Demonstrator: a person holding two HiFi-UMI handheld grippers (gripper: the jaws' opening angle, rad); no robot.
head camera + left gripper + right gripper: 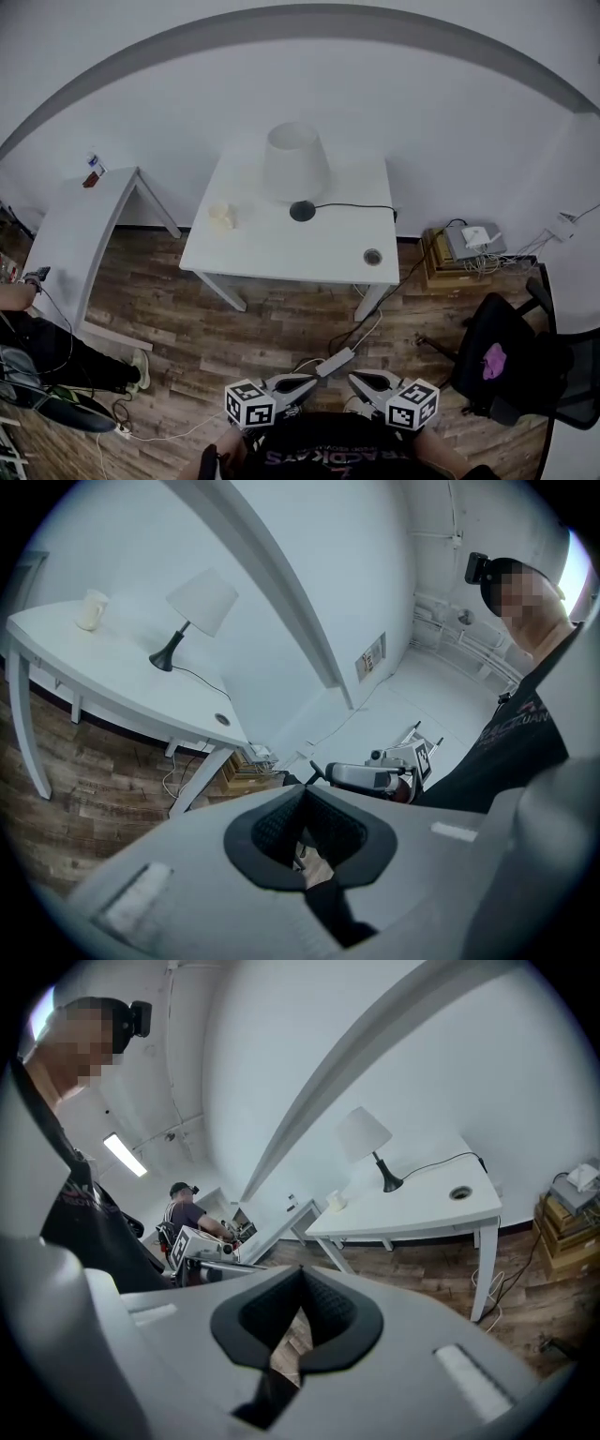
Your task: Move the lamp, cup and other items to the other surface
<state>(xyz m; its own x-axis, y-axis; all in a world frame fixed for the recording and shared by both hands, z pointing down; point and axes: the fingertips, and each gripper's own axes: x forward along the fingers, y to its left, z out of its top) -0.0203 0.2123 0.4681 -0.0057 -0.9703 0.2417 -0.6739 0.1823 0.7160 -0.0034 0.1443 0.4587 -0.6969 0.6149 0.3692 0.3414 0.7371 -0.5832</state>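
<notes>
Both grippers sit low at the bottom of the head view, close to the person's body and well apart from the white bench (pixel 309 251) ahead. The left gripper (pixel 312 380) has its jaws closed tip to tip with nothing between them, and the right gripper (pixel 352 379) likewise has its jaws pressed together and empty; the two point inward over the wooden floor (pixel 272 323). The lamp (pixel 295 161), a white shade on a black base, stands upright near the back middle of the bench, and its black cable (pixel 356 206) runs right along the top to the rear edge. The pale cup (pixel 222 216) stands upright to the lamp's left, near it but not touching. A round cable hole (pixel 372 255) lies toward the front right corner. A second bench (pixel 75 234), also white, stands at an angle to the left. A white power strip (pixel 335 362) lies on the floor just ahead of the grippers, and a black office chair (pixel 525 375) with a purple item (pixel 494 357) on its seat stands at the right
</notes>
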